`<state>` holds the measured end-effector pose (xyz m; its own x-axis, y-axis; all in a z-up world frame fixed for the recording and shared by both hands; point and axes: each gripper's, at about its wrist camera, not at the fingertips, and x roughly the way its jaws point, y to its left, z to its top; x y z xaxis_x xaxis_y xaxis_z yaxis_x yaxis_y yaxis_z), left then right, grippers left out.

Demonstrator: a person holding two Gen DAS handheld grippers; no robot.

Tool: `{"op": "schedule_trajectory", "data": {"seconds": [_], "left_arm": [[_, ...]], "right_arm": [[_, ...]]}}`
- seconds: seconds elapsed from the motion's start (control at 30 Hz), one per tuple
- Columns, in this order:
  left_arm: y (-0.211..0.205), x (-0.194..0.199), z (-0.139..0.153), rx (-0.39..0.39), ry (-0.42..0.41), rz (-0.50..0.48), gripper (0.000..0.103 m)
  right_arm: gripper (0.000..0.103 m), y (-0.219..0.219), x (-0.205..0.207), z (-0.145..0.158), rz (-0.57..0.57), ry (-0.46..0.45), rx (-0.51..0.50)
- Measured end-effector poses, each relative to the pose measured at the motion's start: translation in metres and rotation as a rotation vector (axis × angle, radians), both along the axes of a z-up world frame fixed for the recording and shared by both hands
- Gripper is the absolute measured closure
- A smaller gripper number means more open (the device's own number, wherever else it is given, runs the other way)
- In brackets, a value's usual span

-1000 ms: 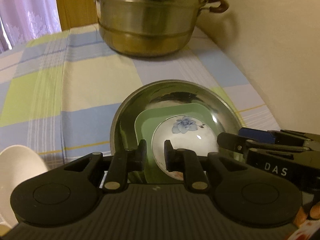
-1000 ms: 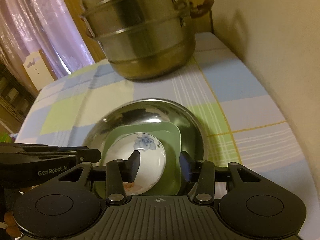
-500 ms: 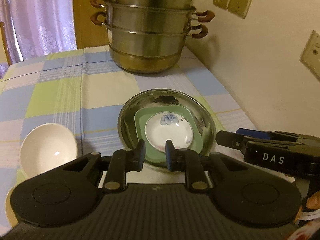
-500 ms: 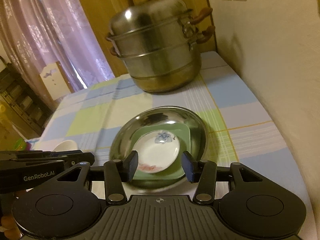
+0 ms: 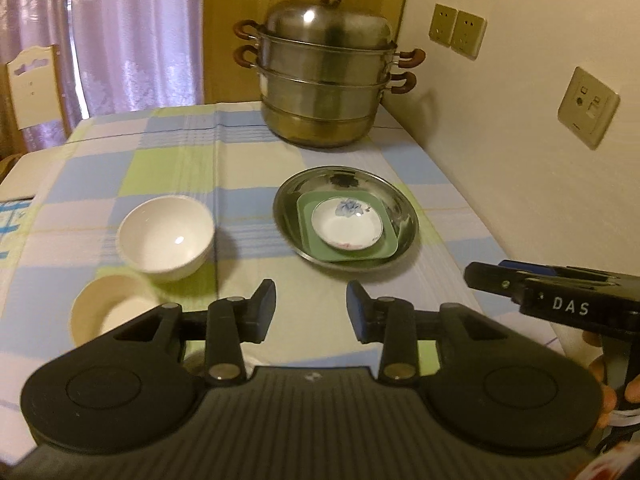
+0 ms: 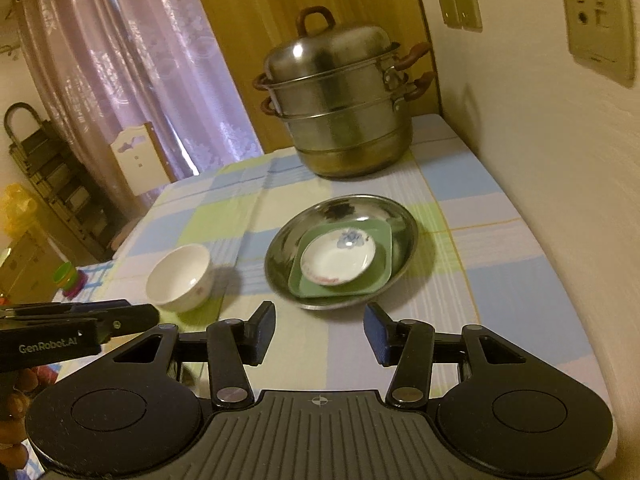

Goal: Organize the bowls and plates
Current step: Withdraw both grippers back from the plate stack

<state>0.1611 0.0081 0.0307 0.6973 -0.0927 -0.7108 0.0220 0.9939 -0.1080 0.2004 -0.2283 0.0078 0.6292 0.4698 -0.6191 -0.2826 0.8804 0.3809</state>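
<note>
Cream bowl (image 5: 105, 312), near edge, loose. White bowl (image 5: 166, 237), just behind it, loose.
L gripper (image 5: 311, 306): jaws just opening, part open, empty, tilted down.
Steel dish (image 5: 404, 216) holds green plate (image 5: 348, 254), saucer (image 5: 347, 227) on top: plates stacked.
R gripper (image 6: 319, 328): part open, empty, tilted down.
Next, prob.: nest bowls; needs rim grip.
</note>
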Motion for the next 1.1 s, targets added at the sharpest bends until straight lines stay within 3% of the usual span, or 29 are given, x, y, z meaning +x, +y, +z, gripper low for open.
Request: {"op": "schedule_trajectory", "data": {"seconds": [0.27, 0.43, 0.8, 1.1], "left_arm": [[0.007, -0.06, 0.009, 0.006, -0.011, 0.08, 0.067], [0.008, -0.097, 0.011, 0.029, -0.018, 0.135, 0.067], [0.007, -0.166, 0.006, 0.032, 0.027, 0.204, 0.067], [0.009, -0.187, 0.002, 0.033, 0.061, 0.249, 0.067]], "right_arm": [[0.054, -0.008, -0.043, 0.008, 0.018, -0.011, -0.023], [0.054, -0.011, -0.071, 0.012, 0.031, -0.065, -0.052], [0.054, -0.02, -0.112, 0.011, 0.131, -0.011, 0.015], [0.054, -0.018, -0.128, 0.0, 0.196, 0.052, 0.039]]}}
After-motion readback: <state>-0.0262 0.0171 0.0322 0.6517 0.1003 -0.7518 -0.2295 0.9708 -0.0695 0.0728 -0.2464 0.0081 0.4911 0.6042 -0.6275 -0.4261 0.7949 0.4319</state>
